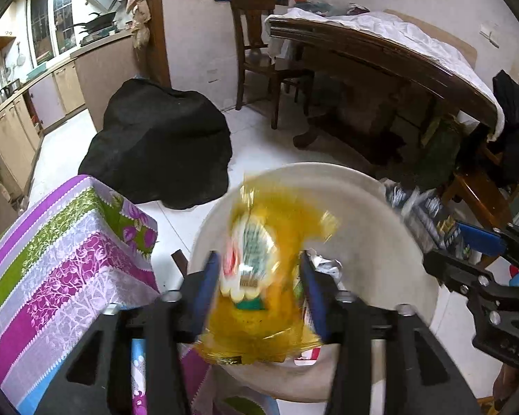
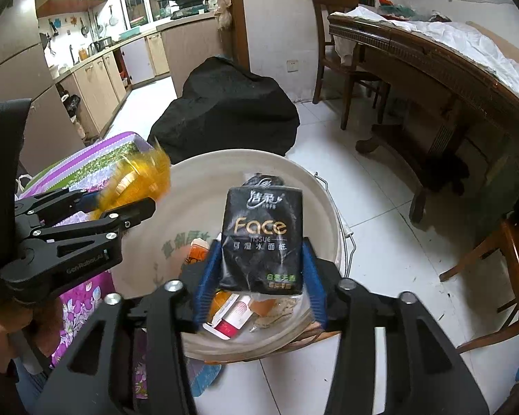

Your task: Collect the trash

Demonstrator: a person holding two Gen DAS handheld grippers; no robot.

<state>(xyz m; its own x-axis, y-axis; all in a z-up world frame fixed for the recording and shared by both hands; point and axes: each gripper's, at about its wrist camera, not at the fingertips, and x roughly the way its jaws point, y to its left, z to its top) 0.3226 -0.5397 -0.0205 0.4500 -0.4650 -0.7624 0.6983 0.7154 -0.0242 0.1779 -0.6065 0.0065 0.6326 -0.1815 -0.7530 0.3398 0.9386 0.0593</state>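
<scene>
The left gripper point(image 1: 259, 294) stands partly open, a blurred yellow-orange plastic snack wrapper point(image 1: 259, 276) loose between its blue pads. The right gripper point(image 2: 259, 276) is likewise parted, a black plastic "Face" tissue pack point(image 2: 261, 238) between its pads, apparently unclamped. Both hang over a round white plastic bucket point(image 2: 328, 214) holding wrappers, beside a purple-and-green floral cloth point(image 1: 69, 259).

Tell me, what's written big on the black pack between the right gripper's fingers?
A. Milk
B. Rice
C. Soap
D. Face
D: the black tissue pack between the right gripper's blue fingers carries the gold word "Face" above the white bucket.
</scene>
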